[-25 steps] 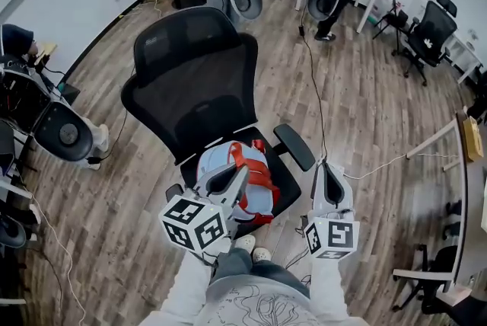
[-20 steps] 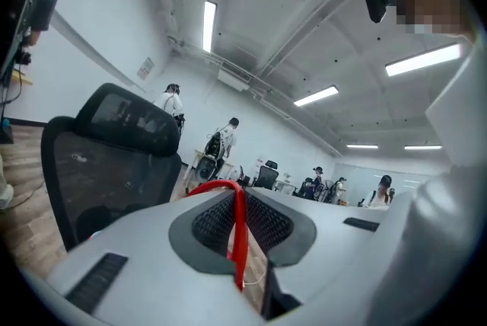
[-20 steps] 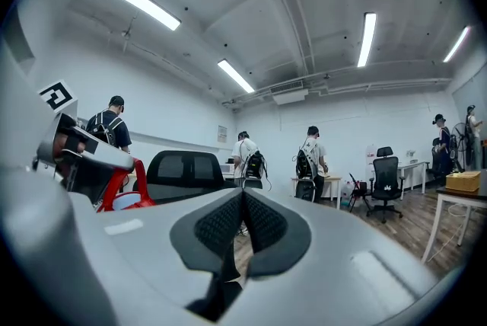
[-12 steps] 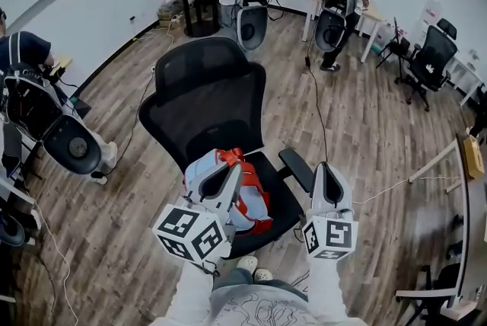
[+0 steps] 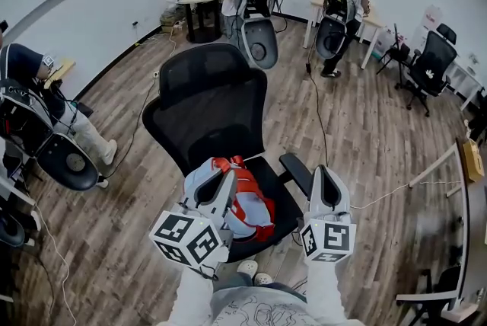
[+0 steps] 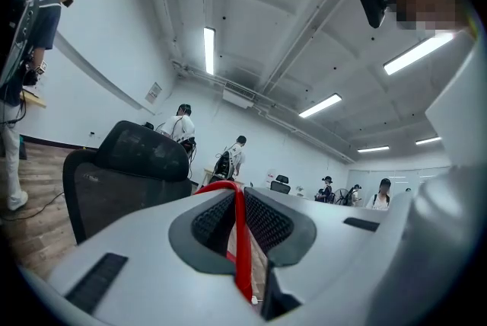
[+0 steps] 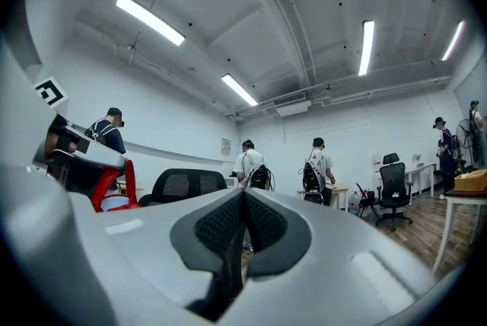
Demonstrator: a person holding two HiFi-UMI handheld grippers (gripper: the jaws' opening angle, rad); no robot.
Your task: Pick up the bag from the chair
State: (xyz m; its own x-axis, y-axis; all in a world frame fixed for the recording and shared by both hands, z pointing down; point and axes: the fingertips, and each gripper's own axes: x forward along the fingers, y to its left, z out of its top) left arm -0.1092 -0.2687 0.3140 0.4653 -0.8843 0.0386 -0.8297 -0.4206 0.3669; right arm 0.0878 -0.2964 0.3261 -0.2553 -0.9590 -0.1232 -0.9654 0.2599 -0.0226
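A light blue bag [image 5: 247, 212] with red straps hangs just over the seat of the black mesh office chair [image 5: 209, 103]. My left gripper [image 5: 221, 181] is shut on one red strap [image 6: 240, 241], which runs up between the ribbed pads in the left gripper view. The chair's backrest [image 6: 129, 176] stands behind it there. My right gripper [image 5: 326, 176] is held to the right of the chair's armrest [image 5: 298, 168], shut, with nothing between its pads [image 7: 262, 222]. In the right gripper view the red strap [image 7: 114, 183] and the chair [image 7: 183, 183] show at the left.
Two people with backpacks stand at tables [image 5: 335, 1] by the far wall. Another person sits at the left [image 5: 30, 81]. More office chairs [image 5: 430, 62] stand at the right. A cable [image 5: 316, 96] runs across the wooden floor. A wooden table edge [image 5: 464, 187] is at the far right.
The left gripper has risen with the bag, which has come up off the seat. The right gripper has risen beside it, still shut and with nothing in it.
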